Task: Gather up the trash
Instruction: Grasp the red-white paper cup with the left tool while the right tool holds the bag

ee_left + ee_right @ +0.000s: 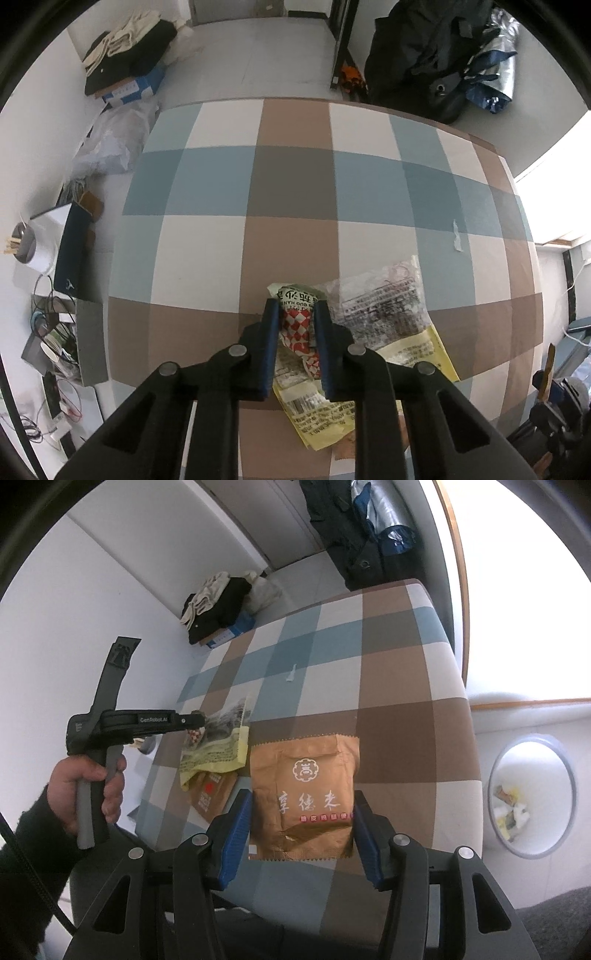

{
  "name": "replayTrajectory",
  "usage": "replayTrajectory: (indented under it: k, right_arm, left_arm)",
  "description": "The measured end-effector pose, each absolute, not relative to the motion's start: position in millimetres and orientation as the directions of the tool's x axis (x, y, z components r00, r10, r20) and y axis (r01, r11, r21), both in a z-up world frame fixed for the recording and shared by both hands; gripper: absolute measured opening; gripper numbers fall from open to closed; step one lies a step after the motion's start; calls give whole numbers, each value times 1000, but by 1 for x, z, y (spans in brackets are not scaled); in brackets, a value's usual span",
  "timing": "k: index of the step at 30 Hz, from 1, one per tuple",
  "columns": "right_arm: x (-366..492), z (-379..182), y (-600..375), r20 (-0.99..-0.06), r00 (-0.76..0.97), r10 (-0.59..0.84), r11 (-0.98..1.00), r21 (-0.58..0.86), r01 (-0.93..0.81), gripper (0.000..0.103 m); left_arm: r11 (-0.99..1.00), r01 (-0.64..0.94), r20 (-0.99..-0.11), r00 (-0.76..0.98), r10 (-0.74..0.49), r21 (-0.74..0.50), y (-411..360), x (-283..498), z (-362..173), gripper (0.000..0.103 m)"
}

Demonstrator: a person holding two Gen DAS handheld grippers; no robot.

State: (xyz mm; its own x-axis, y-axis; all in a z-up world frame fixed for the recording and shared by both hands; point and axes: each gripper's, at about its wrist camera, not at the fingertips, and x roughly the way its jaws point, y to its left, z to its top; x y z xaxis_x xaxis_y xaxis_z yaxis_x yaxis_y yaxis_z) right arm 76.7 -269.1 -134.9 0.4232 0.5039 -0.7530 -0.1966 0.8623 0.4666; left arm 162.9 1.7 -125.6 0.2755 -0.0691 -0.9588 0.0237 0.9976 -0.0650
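Near edge of checked tablecloth (406, 716) — our right gripper (301, 819) spread wide, straddling flat brown paper packet (306, 775). Left: our left gripper (295, 325) clamped on crumpled red-and-white checked wrapper (297, 330), atop yellow printed bag (417, 354). Far right, off the table: white round bin (569, 775) holding scraps.

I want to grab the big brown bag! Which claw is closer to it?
Right. The right claw is open with the brown paper bag between its fingers. The left claw is off to the side, pinching a red-and-white checkered wrapper.
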Motion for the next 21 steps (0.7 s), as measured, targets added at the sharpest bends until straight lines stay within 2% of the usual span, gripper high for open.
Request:
replayTrajectory:
  k: [4, 14, 21]
  right_arm:
    - [76, -135, -268, -753, 424, 503, 863, 465, -197, 52]
    - [74, -133, -267, -745, 438, 503, 863, 465, -199, 52]
    - [69, -128, -258, -732, 446, 515, 857, 451, -249, 52]
  left_arm:
    - [997, 14, -951, 297, -82, -81, 4, 162, -120, 14]
    - [969, -81, -900, 395, -183, -233, 31, 152, -104, 13]
    - [959, -65, -866, 449, -219, -276, 36, 131, -93, 13]
